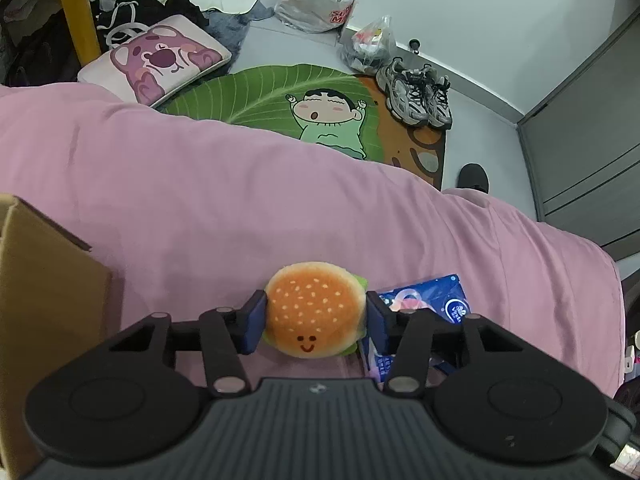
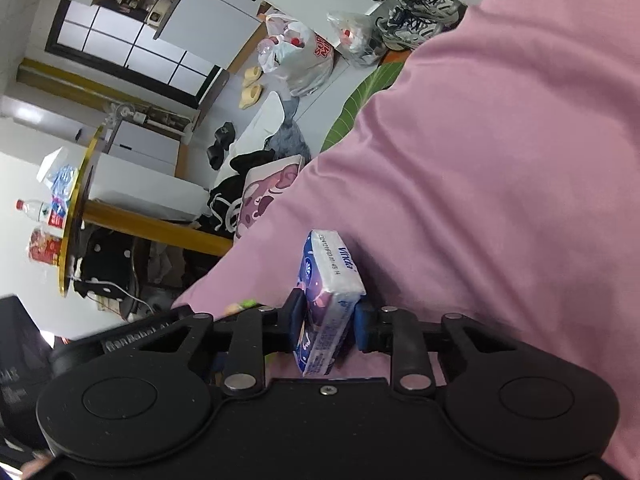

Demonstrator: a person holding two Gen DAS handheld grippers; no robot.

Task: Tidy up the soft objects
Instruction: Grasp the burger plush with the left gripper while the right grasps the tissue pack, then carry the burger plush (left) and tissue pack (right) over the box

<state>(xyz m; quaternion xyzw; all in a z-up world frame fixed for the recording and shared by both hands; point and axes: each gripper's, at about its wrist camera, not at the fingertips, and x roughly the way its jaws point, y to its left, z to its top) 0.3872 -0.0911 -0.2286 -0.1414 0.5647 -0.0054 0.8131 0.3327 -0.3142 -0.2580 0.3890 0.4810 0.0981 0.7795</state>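
Burger plush pinched between left gripper pads above pink bedding; tissue pack clamped in right gripper. Likely mid-carry, both loads secured. Next: swing toward cardboard box at nine o'clock, release gently inside.

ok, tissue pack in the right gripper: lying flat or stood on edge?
On edge. The tissue pack is clamped across its thin sides by the right gripper, its narrow printed side facing the camera, over the pink blanket.
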